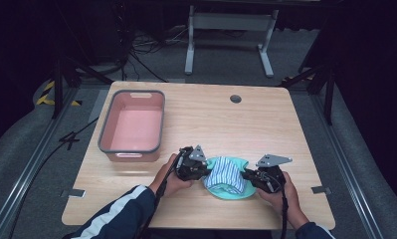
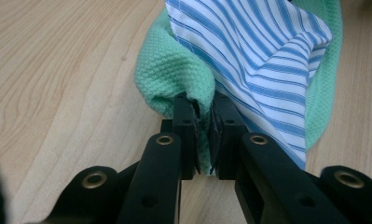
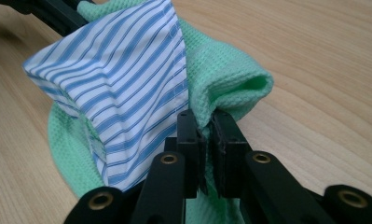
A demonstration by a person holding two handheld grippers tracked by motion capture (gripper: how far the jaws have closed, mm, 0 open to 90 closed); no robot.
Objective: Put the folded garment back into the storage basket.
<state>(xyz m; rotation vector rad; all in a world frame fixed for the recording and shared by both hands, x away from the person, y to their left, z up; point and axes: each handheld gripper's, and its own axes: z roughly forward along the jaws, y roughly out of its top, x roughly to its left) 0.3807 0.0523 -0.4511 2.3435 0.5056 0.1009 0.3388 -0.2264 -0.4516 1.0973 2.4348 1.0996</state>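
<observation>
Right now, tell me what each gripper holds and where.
Left gripper and right gripper each pinch a bunched edge of the green cloth, at opposite sides.

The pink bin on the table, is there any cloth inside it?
No, the pink bin shows only its bare bottom in the high view; the green and striped cloth bundle lies on the table beside it.

Nothing for you to read here: no words, labels, brand marks or numbers on anything (the cloth carries plain blue stripes, no lettering).
</observation>
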